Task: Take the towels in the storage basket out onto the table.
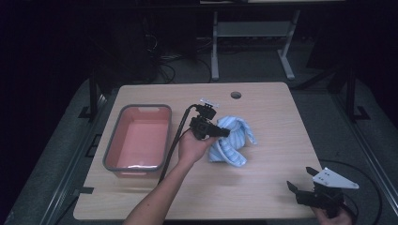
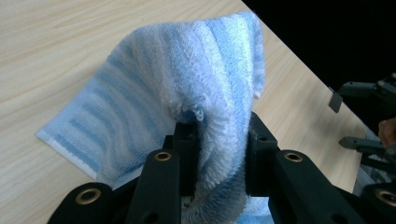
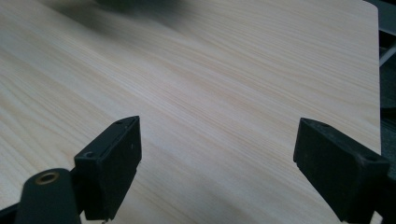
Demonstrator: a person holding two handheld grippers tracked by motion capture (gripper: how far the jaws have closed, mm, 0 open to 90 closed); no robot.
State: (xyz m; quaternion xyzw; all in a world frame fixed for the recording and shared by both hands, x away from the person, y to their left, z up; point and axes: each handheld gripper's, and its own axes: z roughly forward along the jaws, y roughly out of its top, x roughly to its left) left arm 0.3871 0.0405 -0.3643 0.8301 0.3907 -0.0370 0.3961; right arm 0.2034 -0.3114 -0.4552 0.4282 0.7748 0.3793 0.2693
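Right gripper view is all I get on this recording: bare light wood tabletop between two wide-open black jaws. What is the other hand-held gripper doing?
Observer: The left hand-held gripper is shut on a blue-and-white striped terry towel, a fold pinched between its pads.
Operator: Where on the table is that?
Observer: In the high view, the towel lies crumpled near the table's middle.
Operator: Anything else on the table?
Observer: A pink rectangular plastic tub with a grey rim stands left of the towel, with nothing visible inside it.
Operator: And my gripper?
Observer: The right hand-held gripper sits open at the table's near right corner.
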